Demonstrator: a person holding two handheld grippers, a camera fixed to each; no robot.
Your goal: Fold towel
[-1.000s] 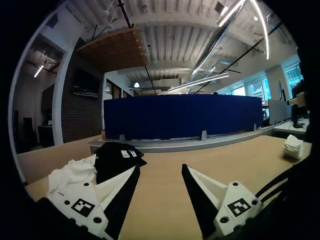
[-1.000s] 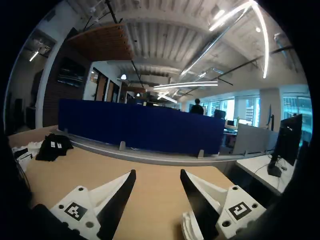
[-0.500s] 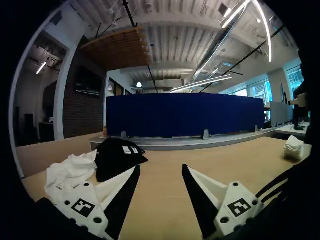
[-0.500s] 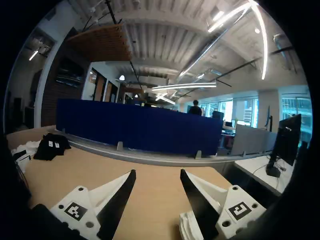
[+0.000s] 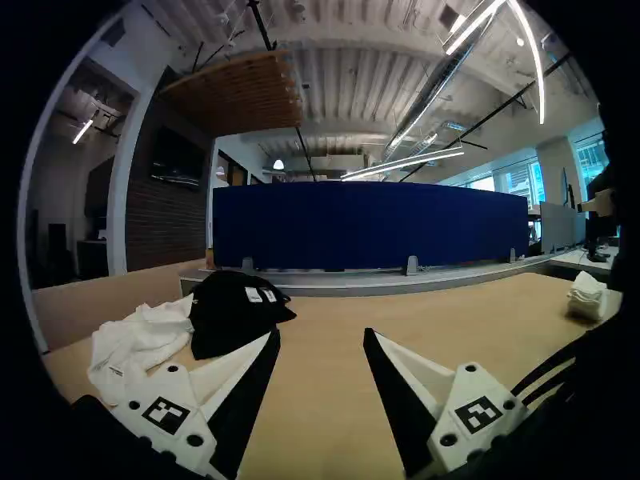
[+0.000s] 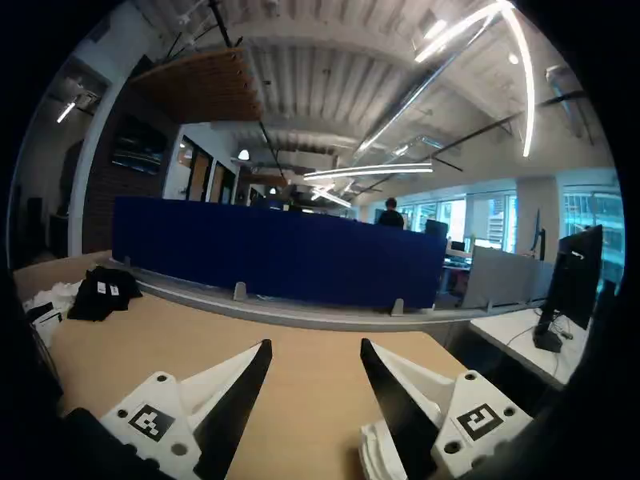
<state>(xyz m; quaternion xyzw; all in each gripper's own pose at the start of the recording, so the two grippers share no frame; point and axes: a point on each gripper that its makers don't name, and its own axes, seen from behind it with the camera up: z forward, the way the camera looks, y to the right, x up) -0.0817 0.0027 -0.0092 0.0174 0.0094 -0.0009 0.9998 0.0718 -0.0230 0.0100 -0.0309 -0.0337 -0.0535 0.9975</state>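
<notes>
Two grippers, left gripper [image 5: 320, 333] and right gripper [image 6: 314, 342]: jaws wide apart, nothing held. White towel [image 5: 136, 344] crumpled on table [image 5: 464, 312] near left gripper, touching black cloth [image 5: 232, 308]; folded white stack [image 6: 372, 448] by right gripper. Advisable: pinch one free towel edge, pull clear of black cloth

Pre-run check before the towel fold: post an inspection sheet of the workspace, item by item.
Surface: light wooden table, flat.
Job's things: crumpled white towel at the far left; folded white stack at the right edge.
Clutter: black garment lying against the white towel.
Grippers: left hand-held gripper and right hand-held gripper both open, holding nothing, above the table.
Cables: black cords beside the left hand-held gripper.
Surroundings: blue partition behind the table; monitor on the neighbouring desk; person beyond the partition.
</notes>
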